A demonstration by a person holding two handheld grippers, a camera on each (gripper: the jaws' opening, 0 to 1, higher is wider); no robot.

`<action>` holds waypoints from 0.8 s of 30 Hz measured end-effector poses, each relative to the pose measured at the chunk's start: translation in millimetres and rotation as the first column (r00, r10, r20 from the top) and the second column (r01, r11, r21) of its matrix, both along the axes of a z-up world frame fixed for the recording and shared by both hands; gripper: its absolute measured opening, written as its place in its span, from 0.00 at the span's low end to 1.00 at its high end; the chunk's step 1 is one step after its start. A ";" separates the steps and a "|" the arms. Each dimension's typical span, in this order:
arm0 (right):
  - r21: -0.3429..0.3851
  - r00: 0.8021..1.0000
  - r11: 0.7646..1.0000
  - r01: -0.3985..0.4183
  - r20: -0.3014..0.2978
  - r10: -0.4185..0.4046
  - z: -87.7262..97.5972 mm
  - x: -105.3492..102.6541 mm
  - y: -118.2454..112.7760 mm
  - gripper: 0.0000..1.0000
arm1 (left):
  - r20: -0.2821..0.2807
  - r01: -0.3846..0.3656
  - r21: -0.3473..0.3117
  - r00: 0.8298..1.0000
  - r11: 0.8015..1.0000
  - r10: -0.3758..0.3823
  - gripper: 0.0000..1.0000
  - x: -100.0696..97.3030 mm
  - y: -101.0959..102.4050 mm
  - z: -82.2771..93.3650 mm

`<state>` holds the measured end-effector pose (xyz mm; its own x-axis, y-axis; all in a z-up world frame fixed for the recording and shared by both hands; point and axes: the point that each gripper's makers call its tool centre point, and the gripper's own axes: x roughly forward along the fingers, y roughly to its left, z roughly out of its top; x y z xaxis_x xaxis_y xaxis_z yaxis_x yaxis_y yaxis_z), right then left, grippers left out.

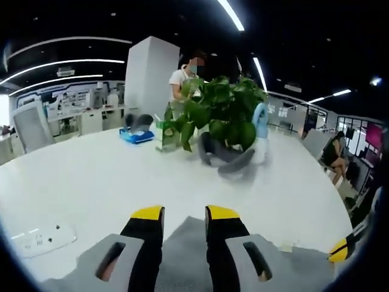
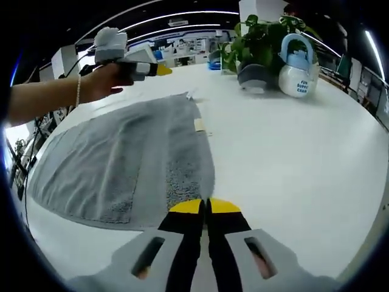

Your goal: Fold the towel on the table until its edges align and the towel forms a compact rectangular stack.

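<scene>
Your right tool is clenching its yellow-tipped jaws on the near edge of the grey terry towel, which is lying spread across the white desk. Your left tool is hanging released above the towel's far corner, jaws apart, held in your hand.

Open-plan office — white meeting table, office chair, desks with monitors — ceiling strip lights.
</scene>
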<state>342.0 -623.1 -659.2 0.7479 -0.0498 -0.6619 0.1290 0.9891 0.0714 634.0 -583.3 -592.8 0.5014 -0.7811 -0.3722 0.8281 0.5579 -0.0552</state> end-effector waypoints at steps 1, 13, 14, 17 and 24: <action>-0.001 1.000 1.000 -0.001 0.000 0.001 0.0 0.1 -0.1 0.00 | -0.005 0.003 0.008 1.000 1.000 -0.003 0.26 0.9 -1.0 -4.6; -0.014 1.000 1.000 -0.010 -0.001 0.010 -1.3 1.5 0.3 0.00 | -0.043 0.040 0.093 0.998 0.995 -0.036 0.24 13.6 -5.5 -44.7; -0.015 1.000 1.000 -0.009 0.000 0.009 -1.3 1.5 0.3 0.00 | -0.045 0.046 0.099 0.998 0.994 -0.042 0.24 12.9 -6.4 -46.2; -0.024 1.000 1.000 -0.013 -0.001 0.013 -1.4 1.5 0.6 0.00 | -0.024 0.071 0.136 0.997 0.988 -0.068 0.22 11.1 -8.1 -51.3; -0.041 1.000 0.999 -0.028 0.006 0.028 -0.9 1.0 1.5 0.00 | -0.041 0.091 0.134 0.995 0.987 -0.086 0.17 10.3 -10.1 -61.1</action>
